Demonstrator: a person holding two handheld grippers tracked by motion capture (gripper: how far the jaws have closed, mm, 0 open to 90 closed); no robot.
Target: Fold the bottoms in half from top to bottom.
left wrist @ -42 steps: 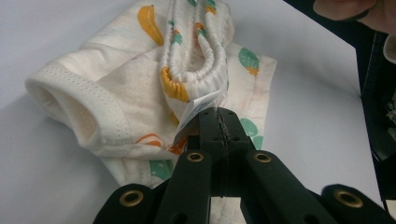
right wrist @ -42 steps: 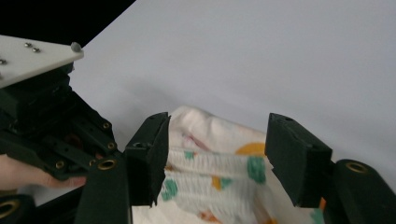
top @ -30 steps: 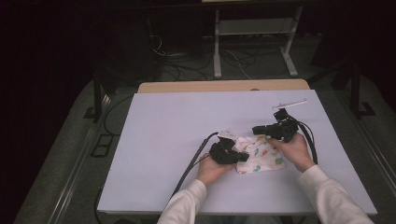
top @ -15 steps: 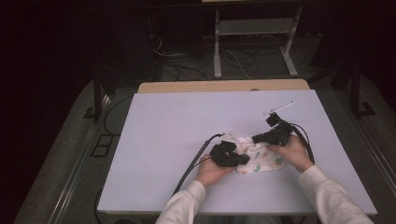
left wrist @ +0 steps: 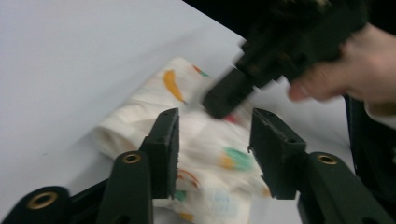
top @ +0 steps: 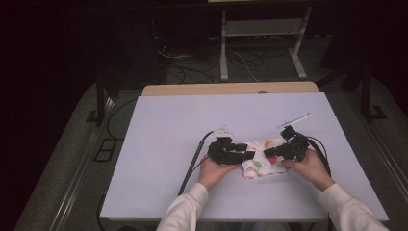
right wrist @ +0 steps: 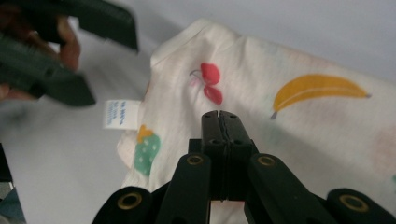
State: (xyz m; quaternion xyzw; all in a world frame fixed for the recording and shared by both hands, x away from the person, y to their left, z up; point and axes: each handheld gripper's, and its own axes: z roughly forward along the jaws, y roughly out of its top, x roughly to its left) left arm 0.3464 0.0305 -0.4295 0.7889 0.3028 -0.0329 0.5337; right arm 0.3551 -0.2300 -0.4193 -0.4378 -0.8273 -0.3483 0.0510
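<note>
A small folded white garment (top: 260,160) with a fruit print lies on the white table (top: 192,125) near its front edge. The left gripper (top: 249,155) is at the garment's left end, open, with its jaws spread just above the cloth (left wrist: 219,154). From the right, the right gripper (top: 270,153) comes in low over the garment, its jaws shut together with no cloth visible between them. In the right gripper view the shut jaws (right wrist: 219,116) point at a red cherry print (right wrist: 210,81), beside a white label (right wrist: 115,113). In the left gripper view the right gripper (left wrist: 224,95) is blurred.
A thin white stick (top: 294,119) lies on the table behind the right hand. Black cables (top: 192,161) trail from both grippers toward the front edge. A wooden board (top: 226,88) borders the far edge, with a metal frame (top: 260,29) on the floor beyond.
The right gripper has come down and to the left, from behind the garment's right end to low over its middle. The left gripper has barely moved.
</note>
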